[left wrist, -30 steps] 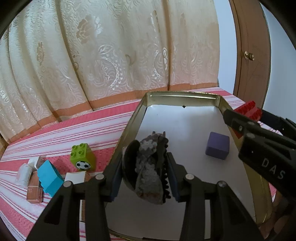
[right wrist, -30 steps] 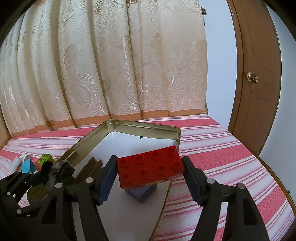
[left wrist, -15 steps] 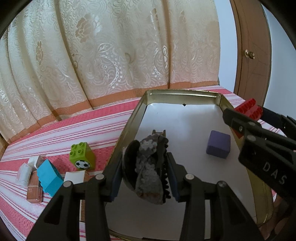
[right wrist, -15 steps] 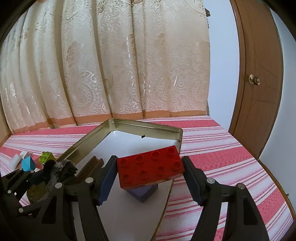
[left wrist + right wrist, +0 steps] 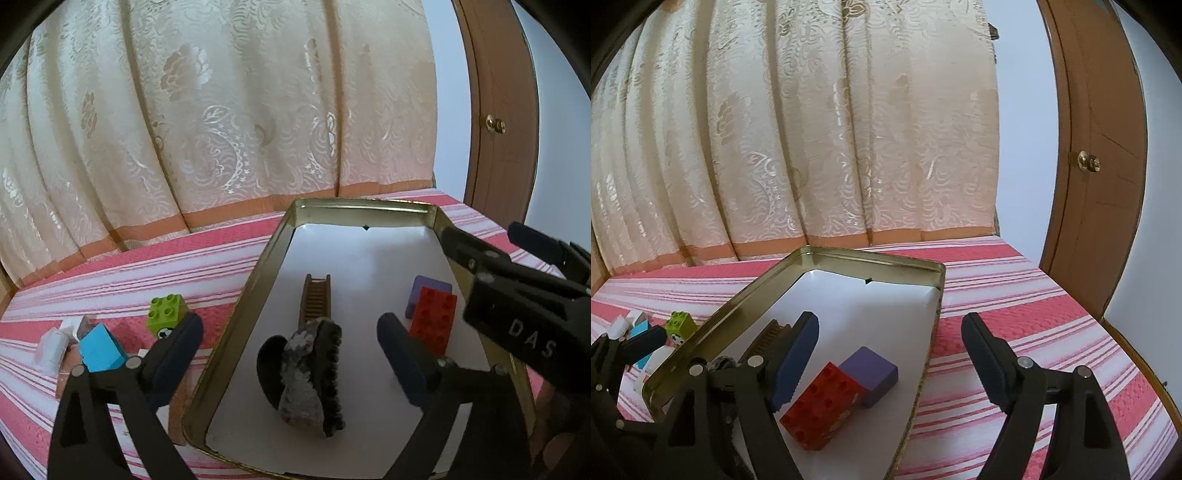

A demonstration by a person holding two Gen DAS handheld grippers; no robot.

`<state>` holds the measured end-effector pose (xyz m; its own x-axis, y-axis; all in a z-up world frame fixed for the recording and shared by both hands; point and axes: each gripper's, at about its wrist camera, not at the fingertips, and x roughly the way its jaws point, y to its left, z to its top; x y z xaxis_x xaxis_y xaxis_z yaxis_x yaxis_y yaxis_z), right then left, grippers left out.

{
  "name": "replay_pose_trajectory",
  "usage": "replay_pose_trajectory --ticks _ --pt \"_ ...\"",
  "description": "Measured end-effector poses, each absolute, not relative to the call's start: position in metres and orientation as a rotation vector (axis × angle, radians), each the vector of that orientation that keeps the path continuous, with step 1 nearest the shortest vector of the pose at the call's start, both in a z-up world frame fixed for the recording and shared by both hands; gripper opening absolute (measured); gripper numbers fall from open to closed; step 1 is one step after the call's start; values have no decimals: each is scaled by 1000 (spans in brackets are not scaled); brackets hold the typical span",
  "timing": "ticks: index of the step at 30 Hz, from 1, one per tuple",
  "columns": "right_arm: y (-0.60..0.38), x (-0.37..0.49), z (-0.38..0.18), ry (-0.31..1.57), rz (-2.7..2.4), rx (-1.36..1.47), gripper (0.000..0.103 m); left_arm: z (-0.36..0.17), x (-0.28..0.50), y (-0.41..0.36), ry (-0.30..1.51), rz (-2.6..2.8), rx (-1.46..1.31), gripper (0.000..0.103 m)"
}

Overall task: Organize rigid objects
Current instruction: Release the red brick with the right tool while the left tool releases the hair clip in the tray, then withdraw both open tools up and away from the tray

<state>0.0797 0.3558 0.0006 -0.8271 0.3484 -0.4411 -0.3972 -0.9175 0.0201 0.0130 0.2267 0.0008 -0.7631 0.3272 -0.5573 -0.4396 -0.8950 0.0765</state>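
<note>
Cream patterned curtain (image 5: pixel 812 147) — wooden door (image 5: pixel 1100 166), brass knob (image 5: pixel 1088 161).

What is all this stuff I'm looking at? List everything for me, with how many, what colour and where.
tin tray: one, gold rim, white floor, on the striped cloth
hair claw clip: one, dark with grey mottling, in the tray, near end
comb: one, brown, in the tray, beyond the clip
red brick: one, red, studded, in the tray, touching the purple block
purple block: one, purple, in the tray
green brick: one, lime green, on the cloth left of the tray
blue block: one, light blue, on the cloth, far left
white pieces: at least two, far left; shapes unclear
striped cloth: one, pink and white
curtain: cream, behind
door: brown, right
left tongs: black, jaws opening, off the clip
right tongs: black, jaws opening, nothing gripped
</note>
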Motion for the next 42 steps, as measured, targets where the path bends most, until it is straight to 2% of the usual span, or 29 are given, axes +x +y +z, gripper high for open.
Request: replay_pose_trajectory --ticks 7,13,28,30,36,42 --pt "364 88 5 194 2652 -546 82 4 17 222 246 2599 -726 97" --pt "374 96 8 261 2628 -472 81 11 23 217 254 2646 -628 102" --pt "378 129 13 423 2541 -249 83 10 18 181 187 2707 -617 102" --pt "375 132 14 424 2529 -231 88 10 17 174 174 2717 -616 102" --pt "356 133 15 395 2527 -202 88 8 16 157 159 2740 -603 102" --pt "331 129 13 266 2543 -196 88 9 13 142 141 2766 -609 102"
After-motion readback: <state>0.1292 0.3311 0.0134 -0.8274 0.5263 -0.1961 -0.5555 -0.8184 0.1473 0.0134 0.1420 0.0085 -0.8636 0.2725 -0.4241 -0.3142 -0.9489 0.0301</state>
